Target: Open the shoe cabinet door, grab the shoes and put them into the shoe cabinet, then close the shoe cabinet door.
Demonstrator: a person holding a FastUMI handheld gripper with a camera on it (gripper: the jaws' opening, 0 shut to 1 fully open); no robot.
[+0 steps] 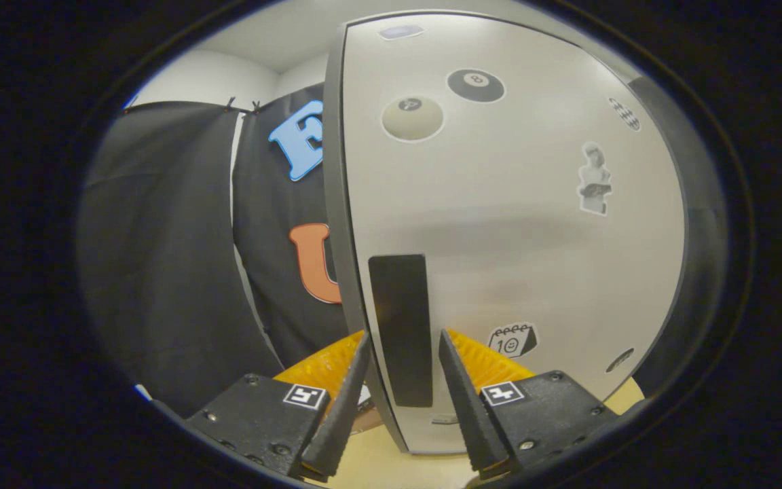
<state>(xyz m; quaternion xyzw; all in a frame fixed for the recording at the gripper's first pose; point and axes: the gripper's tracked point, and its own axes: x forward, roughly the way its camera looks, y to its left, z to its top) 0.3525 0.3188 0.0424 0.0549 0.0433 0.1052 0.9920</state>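
White and smooth, the tall shoe cabinet door point(499, 224) stands right in front of the gripper point(401, 360). It has a dark grey rim around it, and its near edge faces the gripper, so the door looks swung partly out. A long flat black handle point(399, 329) sits low on the door, close to that edge. The two fingers point(347, 407) are spread apart, one on each side of the door's edge and the black handle. The handle sits in the gap between them. The fingers do not press on it, so they grip nothing. Stickers are stuck on the white door: a black round ball sticker point(476, 85) near the top, a pale round ball sticker point(412, 119) just beside it, a small grey statue sticker point(594, 180) further to the side, and a little calendar sticker point(512, 339) down low, near one finger. Something bright orange with ridges point(326, 363) shows behind the fingers on both sides, but I cannot tell what it is. Under the door and the fingers there is a pale yellow floor point(391, 465). Beside the door hangs the black cloth wall point(167, 251) of the booth, and above the cloth a white room wall point(214, 78) shows.
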